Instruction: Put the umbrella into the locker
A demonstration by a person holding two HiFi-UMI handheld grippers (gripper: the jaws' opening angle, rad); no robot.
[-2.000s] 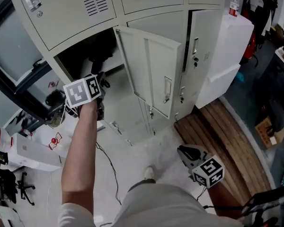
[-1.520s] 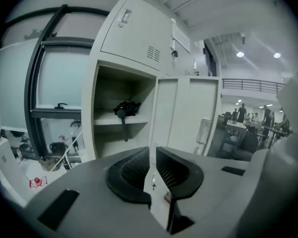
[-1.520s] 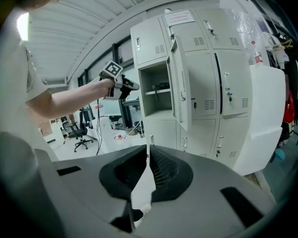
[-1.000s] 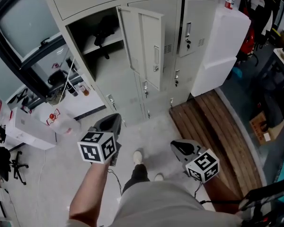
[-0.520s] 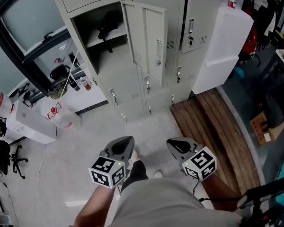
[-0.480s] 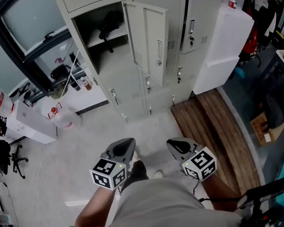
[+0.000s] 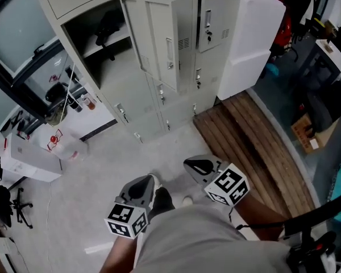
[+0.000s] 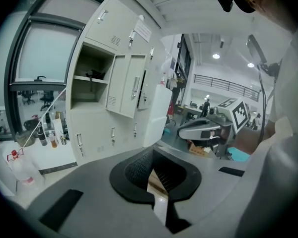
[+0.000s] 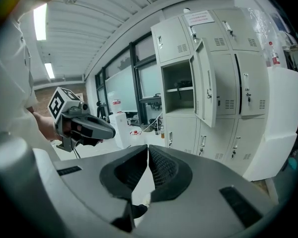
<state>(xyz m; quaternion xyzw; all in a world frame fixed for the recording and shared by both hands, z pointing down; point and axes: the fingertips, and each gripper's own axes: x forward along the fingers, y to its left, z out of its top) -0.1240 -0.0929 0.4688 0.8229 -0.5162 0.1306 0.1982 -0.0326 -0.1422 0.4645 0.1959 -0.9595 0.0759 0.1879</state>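
Both grippers hang low by the person's body, the left gripper (image 7: 149, 179) and right gripper (image 7: 188, 165) each with jaws pressed together, empty. One black umbrella (image 7: 107, 25) lies on the shelf inside the open locker (image 7: 122, 75), well apart from them

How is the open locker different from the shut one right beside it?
The open locker has its door swung out toward the room; the shut locker keeps its own flat against the cabinet. The open locker shows a shelf with a dark umbrella on it; the shut locker hides whatever is inside. Both are the same pale metal.
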